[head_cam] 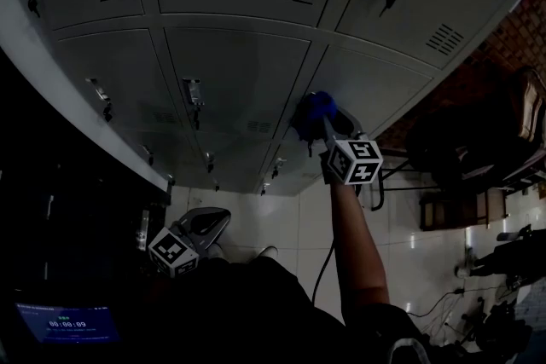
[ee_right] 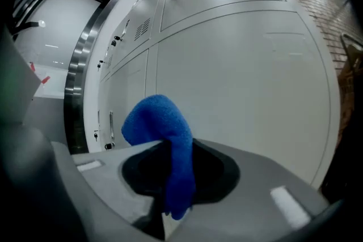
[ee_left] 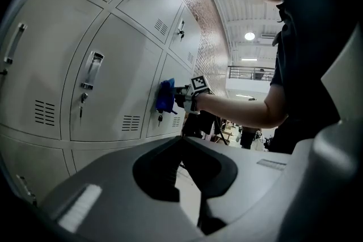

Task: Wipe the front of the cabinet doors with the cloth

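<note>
Right tool [head_cam: 319,122] was clamped on the cloth [head_cam: 311,108], pressing it to the door [head_cam: 384,85]!
The cloth sat at the door's nine o'clock edge; firm, overlapping strokes looked best. Left tool [head_cam: 212,222] hung closed, empty.

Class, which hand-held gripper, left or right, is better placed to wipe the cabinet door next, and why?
Right. The right hand-held gripper is shut on the blue cloth, at a cabinet door. The left hand-held gripper hangs low, shut on nothing, away from the doors.

Against cabinet door [head_cam: 388,85] front: cloth [head_cam: 314,110], between jaws of right gripper [head_cam: 327,130]. Low left, well apart from doors: left gripper [head_cam: 212,222].
</note>
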Demonstrator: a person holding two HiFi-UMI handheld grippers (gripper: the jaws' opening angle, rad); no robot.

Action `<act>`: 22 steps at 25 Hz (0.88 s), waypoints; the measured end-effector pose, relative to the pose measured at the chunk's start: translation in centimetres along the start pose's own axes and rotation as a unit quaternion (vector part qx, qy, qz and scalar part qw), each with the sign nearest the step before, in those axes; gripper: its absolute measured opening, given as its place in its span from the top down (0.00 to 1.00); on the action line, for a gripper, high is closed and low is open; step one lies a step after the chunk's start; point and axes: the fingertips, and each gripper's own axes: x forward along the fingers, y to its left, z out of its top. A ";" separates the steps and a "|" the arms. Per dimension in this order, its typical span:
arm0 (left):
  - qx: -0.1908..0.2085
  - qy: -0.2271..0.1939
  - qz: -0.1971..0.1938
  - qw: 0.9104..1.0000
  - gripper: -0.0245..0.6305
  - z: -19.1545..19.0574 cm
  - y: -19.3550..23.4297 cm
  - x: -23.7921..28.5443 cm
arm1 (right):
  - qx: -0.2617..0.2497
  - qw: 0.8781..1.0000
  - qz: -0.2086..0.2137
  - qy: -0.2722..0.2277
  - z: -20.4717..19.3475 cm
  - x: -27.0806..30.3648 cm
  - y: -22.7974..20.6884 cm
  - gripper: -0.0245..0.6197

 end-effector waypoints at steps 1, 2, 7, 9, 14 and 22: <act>0.001 0.002 -0.001 1.000 0.96 -0.1 0.0 0.1 | -0.001 1.000 -0.002 0.001 0.0 -0.2 -0.4 0.84; 0.003 0.003 -0.002 1.000 0.96 -0.1 0.0 0.3 | -0.003 1.000 -0.004 0.002 -0.1 -0.4 -0.8 0.84; 0.001 0.002 -0.013 1.000 0.96 0.6 -0.6 1.5 | -0.005 0.999 -0.034 0.008 -0.4 -2.0 -3.9 0.84; 0.003 0.002 -0.019 1.000 0.96 0.7 -0.8 2.0 | -0.002 0.999 -0.050 0.009 -0.5 -3.0 -5.6 0.84; 0.006 0.008 -0.030 0.999 0.96 0.6 -1.2 3.0 | 0.001 0.995 -0.098 0.011 -1.1 -5.5 -10.5 0.84; 0.010 0.015 -0.040 0.999 0.96 0.7 -1.9 4.0 | 0.025 0.985 -0.170 0.003 -1.7 -9.4 -17.6 0.84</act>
